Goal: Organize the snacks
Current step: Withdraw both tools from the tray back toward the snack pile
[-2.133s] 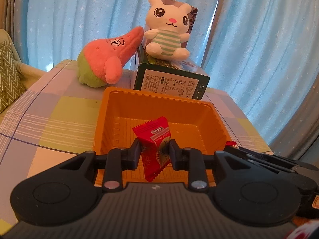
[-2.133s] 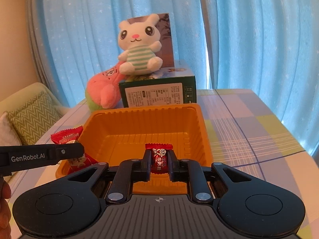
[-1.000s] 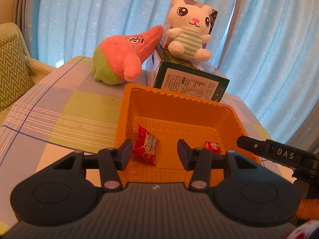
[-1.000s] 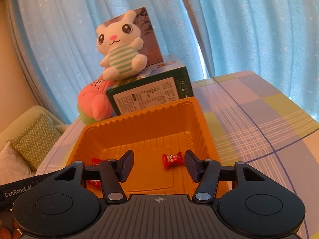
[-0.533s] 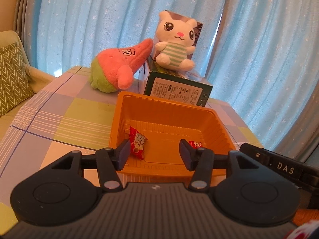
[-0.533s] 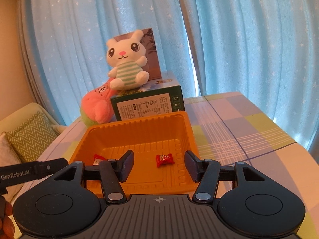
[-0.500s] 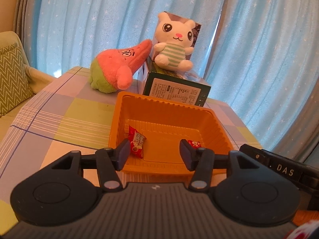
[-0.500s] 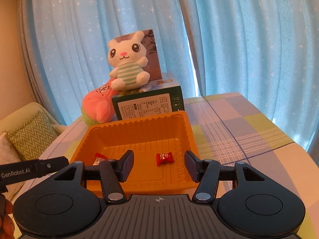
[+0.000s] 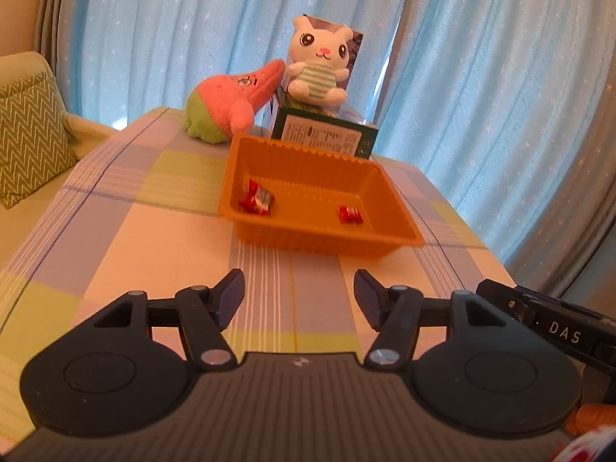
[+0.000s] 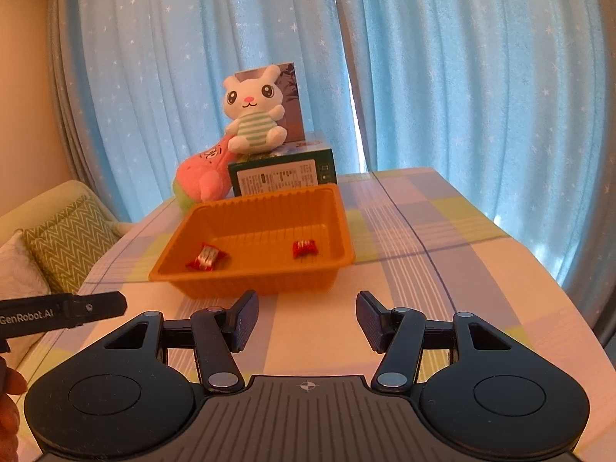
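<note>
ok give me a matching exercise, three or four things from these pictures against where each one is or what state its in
Things:
1. white bunny plush
2. pink star plush
3. two red candies
4. left gripper

Places or states:
A. inside the orange tray
B. jaws opening, nothing between them
C. sitting on top of the green box
D. lying on the tablecloth, tip leaning against the box

Pairs: 1-C, 2-D, 3-A, 4-B

Both grippers are matte black, with round discs, silver screws and ribbed grey bases. The left gripper [image 9: 299, 292] has dark blue fingers [image 9: 230, 297]. White lettering marks each gripper's side.
</note>
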Tool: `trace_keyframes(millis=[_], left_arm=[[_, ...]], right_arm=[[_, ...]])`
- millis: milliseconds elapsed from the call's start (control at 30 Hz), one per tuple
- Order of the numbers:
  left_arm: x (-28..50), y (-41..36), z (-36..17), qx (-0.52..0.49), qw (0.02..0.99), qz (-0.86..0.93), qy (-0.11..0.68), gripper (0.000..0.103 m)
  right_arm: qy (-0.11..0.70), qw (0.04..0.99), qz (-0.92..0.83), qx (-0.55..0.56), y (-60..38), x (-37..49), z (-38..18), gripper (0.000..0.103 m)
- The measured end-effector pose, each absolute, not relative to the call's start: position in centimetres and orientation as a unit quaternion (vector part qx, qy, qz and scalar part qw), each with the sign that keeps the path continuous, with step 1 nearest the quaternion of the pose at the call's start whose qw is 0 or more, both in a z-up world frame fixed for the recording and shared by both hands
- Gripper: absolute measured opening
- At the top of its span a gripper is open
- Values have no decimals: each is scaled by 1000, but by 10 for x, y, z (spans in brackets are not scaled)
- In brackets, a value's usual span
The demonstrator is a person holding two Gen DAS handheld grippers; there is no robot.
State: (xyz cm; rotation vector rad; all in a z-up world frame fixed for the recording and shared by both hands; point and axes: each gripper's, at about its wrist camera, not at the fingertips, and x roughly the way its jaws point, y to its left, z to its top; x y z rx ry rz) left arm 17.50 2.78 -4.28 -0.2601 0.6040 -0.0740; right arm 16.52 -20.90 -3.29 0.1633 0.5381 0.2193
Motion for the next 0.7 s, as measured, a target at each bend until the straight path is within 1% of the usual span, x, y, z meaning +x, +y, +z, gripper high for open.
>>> trace_keyframes(millis=[367, 700], left_arm=[[95, 11, -61, -93, 938, -55, 329, 60], [76, 8, -83, -65, 926, -70, 365, 60]], right_arm=[[319, 939, 85, 96, -216, 81, -58, 56], [359, 924, 89, 97, -214, 64, -76, 56]])
